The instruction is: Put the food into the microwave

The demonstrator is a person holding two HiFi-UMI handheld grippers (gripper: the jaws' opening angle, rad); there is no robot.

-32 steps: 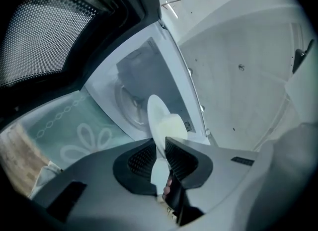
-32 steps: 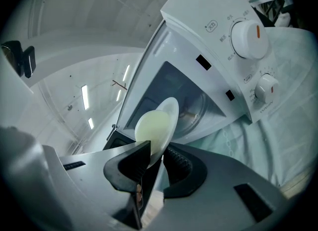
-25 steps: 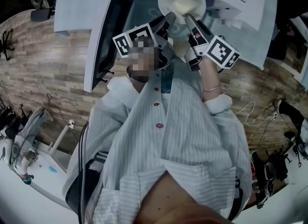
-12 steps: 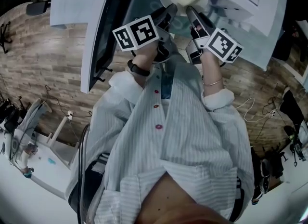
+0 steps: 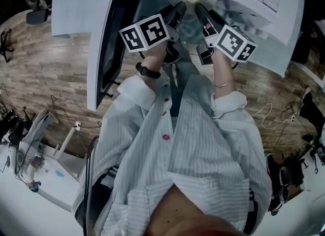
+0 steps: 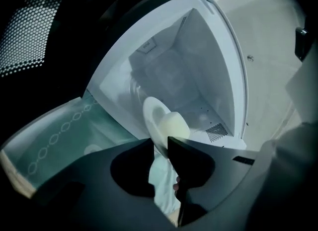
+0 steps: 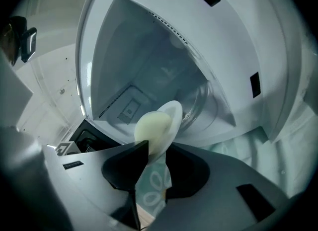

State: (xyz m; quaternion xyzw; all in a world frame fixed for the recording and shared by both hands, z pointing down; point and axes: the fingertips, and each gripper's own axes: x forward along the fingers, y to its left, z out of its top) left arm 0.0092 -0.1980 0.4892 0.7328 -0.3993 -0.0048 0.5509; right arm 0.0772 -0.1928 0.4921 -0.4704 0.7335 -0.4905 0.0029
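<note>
**A:** Looking along the left gripper, what sits between its tips?

**B:** The near rim of the white plate. The jaws stand a little apart and have just been opening. The rim runs down into the gap, and I see no pinch on it.

**A:** And the food?

**B:** It is a pale, rounded lump on the plate, just beyond the tips at about 1 o'clock from the gap. It is close to the jaws but touches neither.

**A:** The right gripper?

**B:** Mirrored. Its jaws are slightly parted and have also just been opening, with the plate's opposite rim in the gap. From there the food lies at 11 o'clock, just past the tips.

**A:** So the two tools meet the plate from either side?

**B:** Yes. In the head view both point toward 12 o'clock, the left one at 11 and the right one at 1, with the plate between their tips.

**A:** Where is the plate relative to the microwave?

**B:** It is in the open front, with the white cavity behind it. From above, the oven's top covers most of it. Whether it rests on the oven floor I cannot tell.

**A:** The door?

**B:** Swung wide open, at 10 o'clock from the grippers.
</note>
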